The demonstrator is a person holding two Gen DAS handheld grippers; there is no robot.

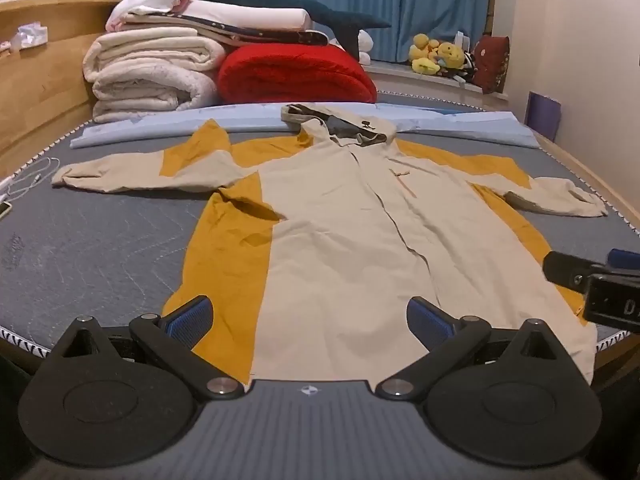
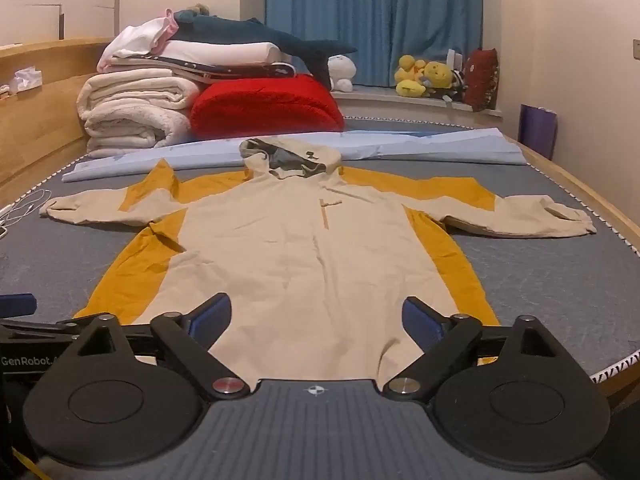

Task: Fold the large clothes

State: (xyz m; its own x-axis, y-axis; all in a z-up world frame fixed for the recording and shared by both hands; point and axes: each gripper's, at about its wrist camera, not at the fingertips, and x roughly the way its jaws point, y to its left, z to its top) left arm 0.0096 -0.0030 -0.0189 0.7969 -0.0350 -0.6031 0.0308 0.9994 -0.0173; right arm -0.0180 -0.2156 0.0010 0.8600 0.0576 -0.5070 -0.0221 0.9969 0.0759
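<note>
Left wrist view: left gripper (image 1: 310, 320) spread wide, pitched down over hem of beige-and-mustard hooded jacket (image 1: 340, 232), nothing held. Jacket flat on bed (image 1: 88, 240), hood at 12 o'clock. Right gripper (image 2: 318, 320) also wide, empty, tilted down at hem.

jacket (image 1: 344, 216) flat on mattress (image 1: 100, 240) | left gripper (image 1: 310, 320) fingers apart

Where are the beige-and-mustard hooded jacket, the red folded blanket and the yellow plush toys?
Beige-and-mustard hooded jacket (image 2: 304, 248): right wrist view, chest.
Red folded blanket (image 2: 266, 106): right wrist view, front face.
Yellow plush toys (image 1: 436, 54): left wrist view, middle toy.
</note>
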